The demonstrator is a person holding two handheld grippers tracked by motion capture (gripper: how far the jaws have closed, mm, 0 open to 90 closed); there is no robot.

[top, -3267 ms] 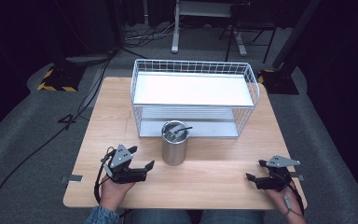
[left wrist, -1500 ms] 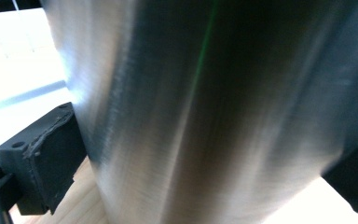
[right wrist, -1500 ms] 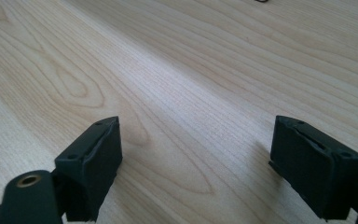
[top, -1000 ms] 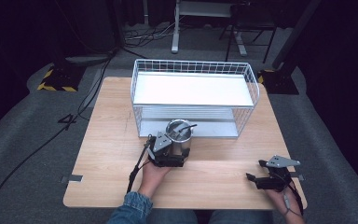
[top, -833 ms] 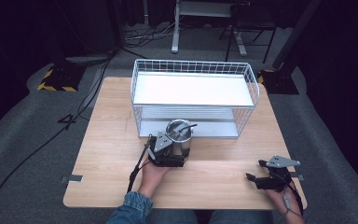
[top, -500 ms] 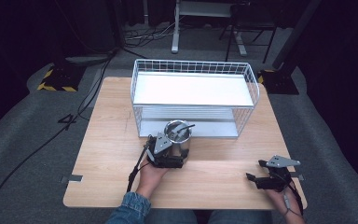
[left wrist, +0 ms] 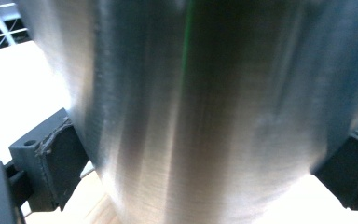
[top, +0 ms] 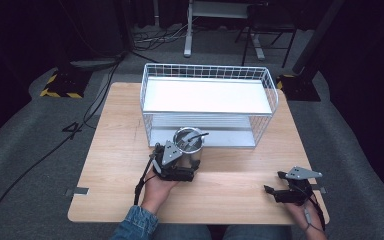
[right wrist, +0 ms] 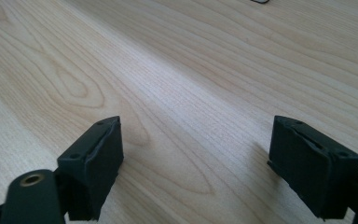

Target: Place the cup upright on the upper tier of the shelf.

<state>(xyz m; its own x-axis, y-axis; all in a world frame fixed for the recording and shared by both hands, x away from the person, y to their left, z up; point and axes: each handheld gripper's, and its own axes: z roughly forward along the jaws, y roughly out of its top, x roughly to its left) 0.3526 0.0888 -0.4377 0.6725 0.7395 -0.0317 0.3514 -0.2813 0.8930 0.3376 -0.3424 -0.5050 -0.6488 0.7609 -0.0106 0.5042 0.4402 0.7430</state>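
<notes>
Brushed steel fills my left gripper view: the cylindrical metal cup [left wrist: 205, 112] sits pinched between my left gripper's [top: 176, 167] fingers [left wrist: 58, 163]. From above, it stands on the pale wooden counter [top: 115, 150] just before the white wire basket [top: 207, 97]. My right gripper [top: 291, 186] rests low, fingers [right wrist: 95, 161] spread.

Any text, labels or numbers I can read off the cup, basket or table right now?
"4": a dark mark on the grey floor left of the table, read with some doubt.
None on the steel cup, the wire basket or the left gripper.
</notes>
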